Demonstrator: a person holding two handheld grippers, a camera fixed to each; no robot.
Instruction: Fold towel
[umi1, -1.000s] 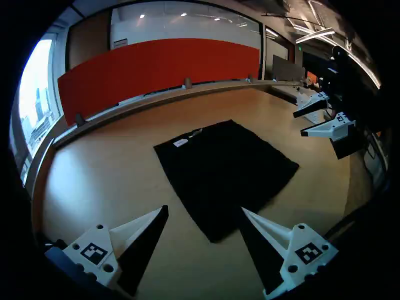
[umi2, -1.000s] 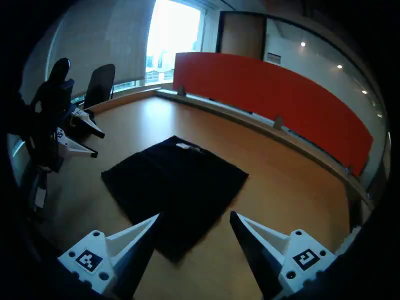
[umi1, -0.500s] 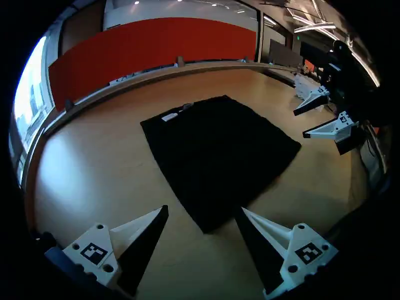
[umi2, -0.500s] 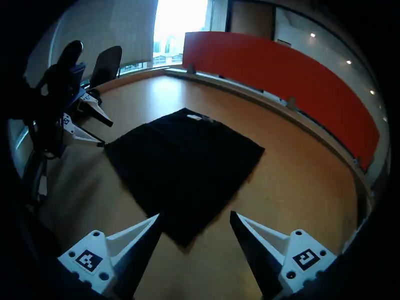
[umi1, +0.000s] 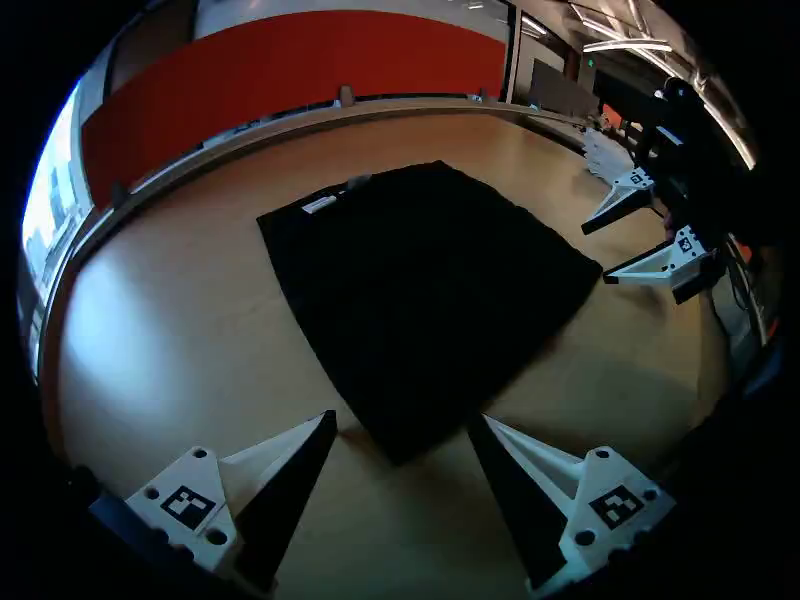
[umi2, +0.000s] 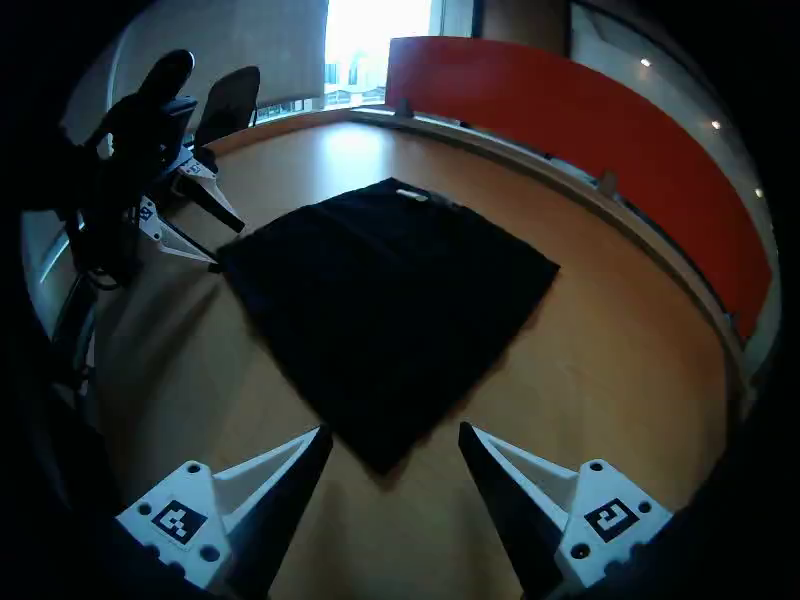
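Black towel (umi1: 420, 290) noted spread flat on wooden tabletop (umi1: 170, 330). One corner located at 12 o'clock, just ahead of left gripper (umi1: 402, 418); jaws held apart, nothing clamped. Right gripper (umi2: 395, 430) jaws apart, another towel corner at 12 o'clock. Red partition (umi1: 290, 70) observed beyond tabletop.

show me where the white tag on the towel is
In the left gripper view the white tag sits at the far left corner of the black towel, on the wooden table, toward the red partition.
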